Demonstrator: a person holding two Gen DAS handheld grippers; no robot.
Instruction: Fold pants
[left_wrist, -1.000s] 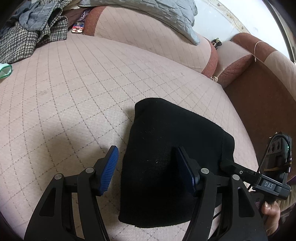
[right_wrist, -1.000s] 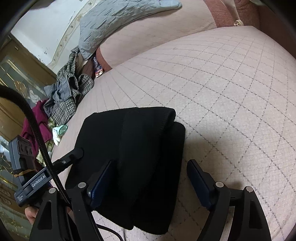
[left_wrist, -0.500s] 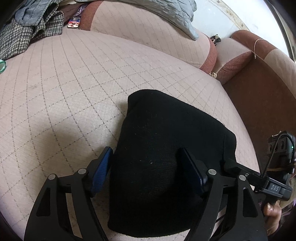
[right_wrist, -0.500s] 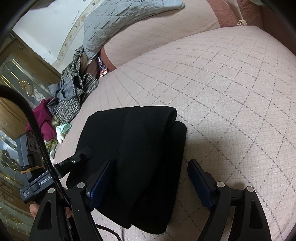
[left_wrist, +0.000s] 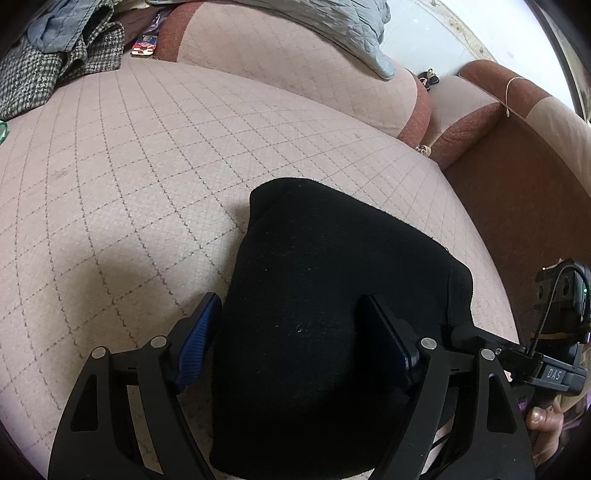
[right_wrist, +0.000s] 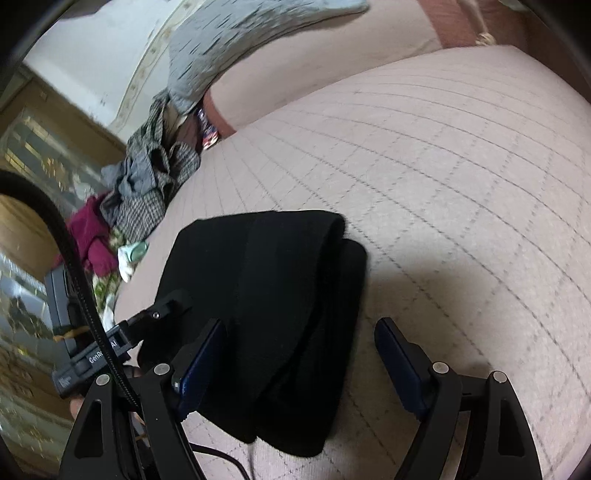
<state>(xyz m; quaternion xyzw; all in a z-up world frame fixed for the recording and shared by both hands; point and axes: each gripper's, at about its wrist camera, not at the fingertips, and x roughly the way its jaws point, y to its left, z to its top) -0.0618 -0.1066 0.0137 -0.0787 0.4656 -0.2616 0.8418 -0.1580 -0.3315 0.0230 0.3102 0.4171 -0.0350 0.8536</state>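
Observation:
The black pants (left_wrist: 332, 295) lie folded into a thick square stack on the pink quilted sofa seat (left_wrist: 147, 166). In the right wrist view the pants (right_wrist: 266, 295) show layered folds at their right edge. My left gripper (left_wrist: 291, 332) is open, its blue pads on either side of the stack's near left part. My right gripper (right_wrist: 299, 358) is open, straddling the stack's near right edge, its left pad over the cloth and its right pad over bare seat. Each gripper shows at the edge of the other's view.
A heap of checked and grey clothes (left_wrist: 55, 55) sits at the seat's far left, with maroon cloth (right_wrist: 92, 236) beside it. A grey quilted blanket (left_wrist: 314, 26) drapes the backrest. The brown sofa arm (left_wrist: 517, 166) bounds the right side.
Both grippers moved forward and lower over the folded pants, so the stack now fills more of each view. Both stayed open. The pants have not visibly shifted.

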